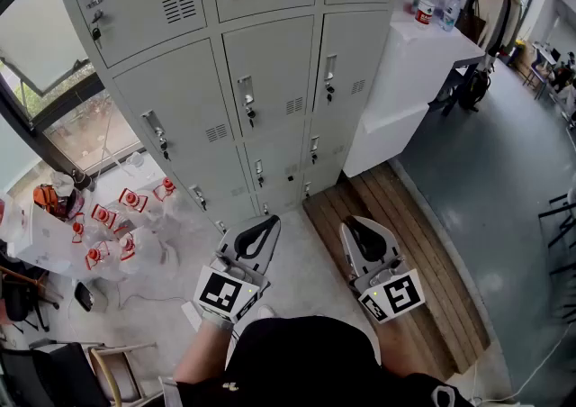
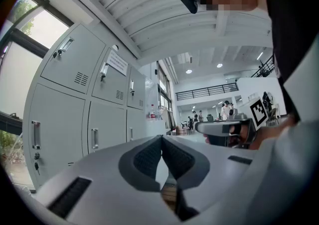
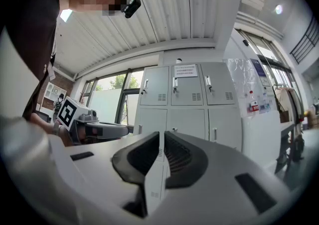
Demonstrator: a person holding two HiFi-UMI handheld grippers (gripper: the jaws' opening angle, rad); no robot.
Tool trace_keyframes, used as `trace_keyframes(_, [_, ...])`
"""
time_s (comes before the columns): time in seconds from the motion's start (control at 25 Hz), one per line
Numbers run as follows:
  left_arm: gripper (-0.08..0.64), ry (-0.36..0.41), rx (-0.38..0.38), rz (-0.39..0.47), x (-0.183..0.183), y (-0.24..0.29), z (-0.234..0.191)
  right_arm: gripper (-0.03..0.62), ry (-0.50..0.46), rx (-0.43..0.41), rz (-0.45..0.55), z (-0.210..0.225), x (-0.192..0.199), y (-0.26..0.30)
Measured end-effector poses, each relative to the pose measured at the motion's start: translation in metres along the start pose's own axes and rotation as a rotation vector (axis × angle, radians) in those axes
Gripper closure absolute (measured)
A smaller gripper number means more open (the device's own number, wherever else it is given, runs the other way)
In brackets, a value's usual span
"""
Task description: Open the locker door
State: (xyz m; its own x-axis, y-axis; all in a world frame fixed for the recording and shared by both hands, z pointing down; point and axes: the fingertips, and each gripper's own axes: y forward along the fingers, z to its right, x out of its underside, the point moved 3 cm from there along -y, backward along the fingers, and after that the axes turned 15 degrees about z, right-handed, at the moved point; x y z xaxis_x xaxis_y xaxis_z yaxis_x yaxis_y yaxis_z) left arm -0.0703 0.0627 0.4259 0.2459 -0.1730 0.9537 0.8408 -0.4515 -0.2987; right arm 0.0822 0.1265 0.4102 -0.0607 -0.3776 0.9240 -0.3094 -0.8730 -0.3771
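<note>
The opening has not begun; I judge this to be the approach step. The locker bank (image 1: pixel 270 63) stands ahead of the person on the floor (image 1: pixel 306 279), showing 3 columns of grey doors, every one of them shut. Its right end meets a white bench (image 1: pixel 423 54), and 2 bottles (image 1: pixel 436 2) stand at that bench's far edge. Each door has an upright handle (image 1: pixel 246 90) near its left edge, with what looks like a key hanging from the lock just under it. The task does not say which door is meant.

The left tool (image 1: pixel 268 223) and the right tool (image 1: pixel 353 227) are held low and close to the body, side by side, both pointing at the foot of the bank and well apart from any door.

In the left gripper view, the left tool (image 2: pixel 161 139) has its dark pads pressed together at the tips, with only a sliver of background showing behind them and nothing gripped. The right tool (image 3: pixel 163 134) is closed the same way and is likewise empty.

The next move calls for lifting 1 tool to a chosen door and parting its jaws. It would then set them around the handle or hook in behind it, and pull outward on the side away from the hinges. If the lock is engaged, the key would need a turn first.
</note>
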Motion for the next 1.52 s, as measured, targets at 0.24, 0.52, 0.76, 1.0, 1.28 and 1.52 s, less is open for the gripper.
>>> trace_keyframes(0.24, [0.537,-0.029,-0.017,0.006,-0.001,-0.012,-0.024,0.545,-0.001,-0.011,-0.02,-0.019,0.012,0.02])
trace_keyframes(0.52, [0.537,-0.049,-0.019,-0.002,0.006,-0.027,-0.054,0.545,0.031,-0.014,-0.005,-0.037,0.021,0.043])
trace_keyframes(0.76, [0.537,-0.074,0.001,0.007,0.014,-0.04,-0.087,0.543,0.047,0.057,-0.004,-0.039,0.037,0.067])
trace_keyframes(1.0, [0.537,-0.066,-0.005,0.039,0.012,-0.03,-0.115,0.545,0.046,0.123,-0.002,-0.017,0.046,0.081])
trace_keyframes(1.28, [0.537,-0.024,-0.073,-0.009,0.036,0.009,-0.144,0.544,0.097,0.108,0.039,0.045,0.078,0.12])
trace_keyframes(1.52, [0.537,0.012,-0.161,-0.042,0.05,0.076,-0.17,0.543,0.154,0.029,0.051,0.116,0.098,0.169])
